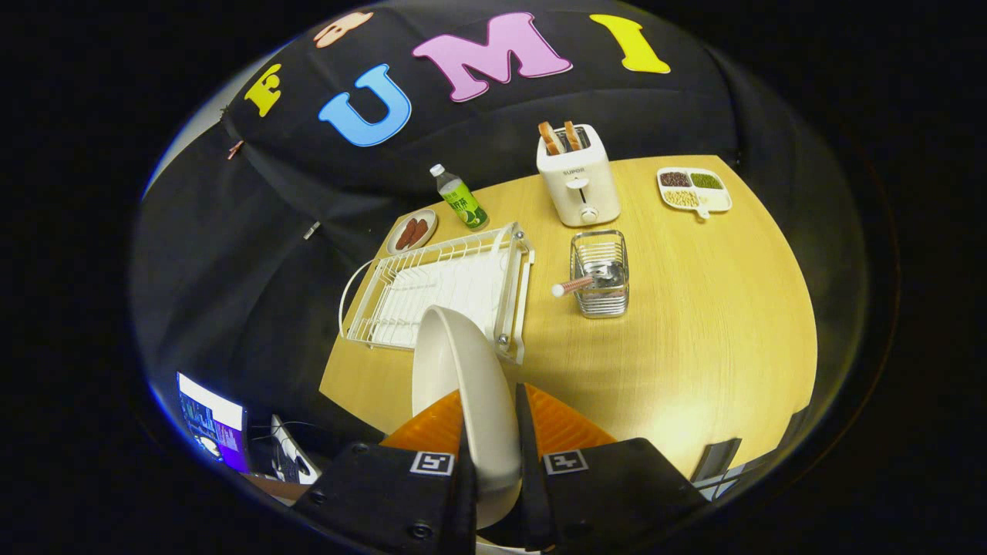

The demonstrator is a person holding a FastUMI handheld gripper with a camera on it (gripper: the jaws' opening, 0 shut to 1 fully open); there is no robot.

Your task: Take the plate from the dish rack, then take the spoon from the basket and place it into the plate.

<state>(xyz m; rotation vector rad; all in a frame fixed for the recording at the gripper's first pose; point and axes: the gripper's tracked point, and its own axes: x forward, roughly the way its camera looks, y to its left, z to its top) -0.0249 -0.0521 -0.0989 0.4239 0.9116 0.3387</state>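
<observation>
Wooden worktop (694,331) is spreading out beyond the tongs (493,455), with the dark booth cloth hanging behind it. The tongs are standing nearly closed, both fingers pressing on the rim of the pale plate (463,385), which is sitting edge-on between them and rising ahead of the tips. The plate is looking already lifted clear of the white dish rack (439,285), which is lying just beyond it and a little to the left, with nothing showing in its slots.

The relation that matters now is where the spoon is lying from the tongs. The wire basket (600,274) is standing beyond the tongs and to their right, just beside the rack's right end. The spoon (574,287) is resting in it with its handle poking out over the basket's left wall, its long axis running roughly crosswise to the fingers and tipped down toward the rack.

By my judgement the plate needs setting flat on bare worktop ahead-right of the tongs first, since the fingers are occupied; only then can they be opening toward that handle end.

Farther off, a toaster (578,185) is standing behind the basket.
</observation>
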